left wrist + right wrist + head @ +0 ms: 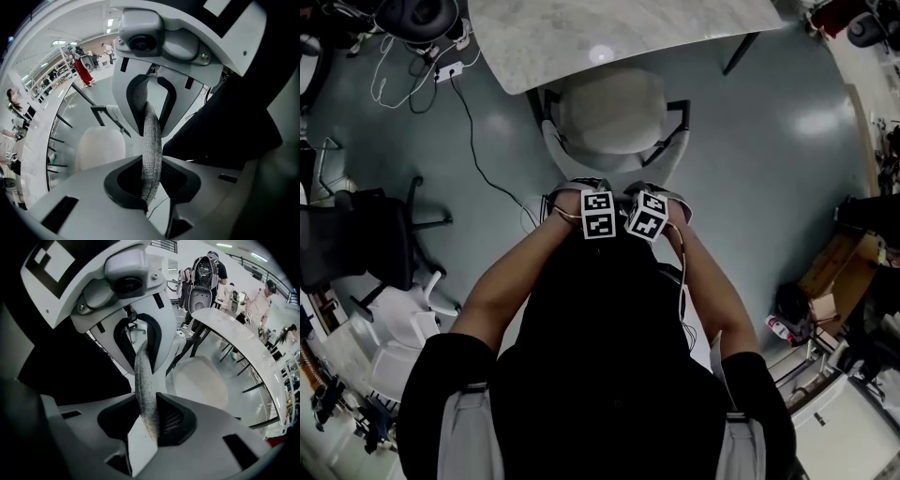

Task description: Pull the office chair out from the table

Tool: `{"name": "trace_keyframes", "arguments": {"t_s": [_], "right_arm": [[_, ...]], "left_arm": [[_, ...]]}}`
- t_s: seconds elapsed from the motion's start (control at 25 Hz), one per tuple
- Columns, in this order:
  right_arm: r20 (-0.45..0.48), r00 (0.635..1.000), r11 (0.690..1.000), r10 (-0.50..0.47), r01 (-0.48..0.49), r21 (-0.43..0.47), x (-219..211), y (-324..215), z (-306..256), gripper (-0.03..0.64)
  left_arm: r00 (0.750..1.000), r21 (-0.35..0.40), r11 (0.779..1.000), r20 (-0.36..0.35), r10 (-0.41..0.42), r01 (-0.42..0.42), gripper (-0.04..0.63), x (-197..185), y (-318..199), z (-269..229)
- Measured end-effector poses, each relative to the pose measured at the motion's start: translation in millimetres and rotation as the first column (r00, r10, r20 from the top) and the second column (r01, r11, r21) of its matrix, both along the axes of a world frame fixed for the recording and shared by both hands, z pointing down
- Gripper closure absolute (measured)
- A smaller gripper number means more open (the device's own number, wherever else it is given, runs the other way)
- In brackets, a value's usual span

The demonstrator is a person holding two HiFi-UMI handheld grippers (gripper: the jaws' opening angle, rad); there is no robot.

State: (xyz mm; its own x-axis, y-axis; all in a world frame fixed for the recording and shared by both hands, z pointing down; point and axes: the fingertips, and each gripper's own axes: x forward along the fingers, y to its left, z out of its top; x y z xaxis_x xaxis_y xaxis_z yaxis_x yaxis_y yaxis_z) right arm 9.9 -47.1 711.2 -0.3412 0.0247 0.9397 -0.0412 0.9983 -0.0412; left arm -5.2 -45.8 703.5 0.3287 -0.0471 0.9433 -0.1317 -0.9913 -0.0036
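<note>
The office chair has a cream seat [612,111] whose far part lies under the marble table [609,28]. Its grey fabric backrest faces me, and both grippers sit side by side on its top edge. My left gripper [586,192] is shut on the backrest edge [151,159], which runs up between its jaws. My right gripper [656,195] is likewise shut on the backrest edge [145,394]. The seat shows beyond the jaws in the left gripper view [100,147] and the right gripper view [199,380]. The armrests [680,117] flank the seat.
A black office chair [356,239] stands at the left, with white chairs [394,347] below it. A black cable [478,141] trails over the grey floor. Cardboard boxes [839,272] sit at the right. People [206,273] stand beyond the table.
</note>
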Motion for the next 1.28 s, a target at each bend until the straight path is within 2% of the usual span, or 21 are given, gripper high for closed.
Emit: {"name": "trace_keyframes", "arguments": {"t_s": [0.64, 1.28], "right_arm": [[0.002, 0.999, 0.999, 0.052, -0.052, 0.012, 4.9, 61.6, -0.8, 0.508], [0.013, 1.0, 1.0, 0.013, -0.014, 0.008, 23.6, 119.6, -2.9, 0.508]], "left_arm": [[0.999, 0.002, 0.999, -0.005, 0.051, -0.051, 0.512, 6.4, 62.0, 1.0], [1.0, -0.008, 1.0, 0.018, 0.018, -0.018, 0.511, 25.4, 120.5, 0.6]]}}
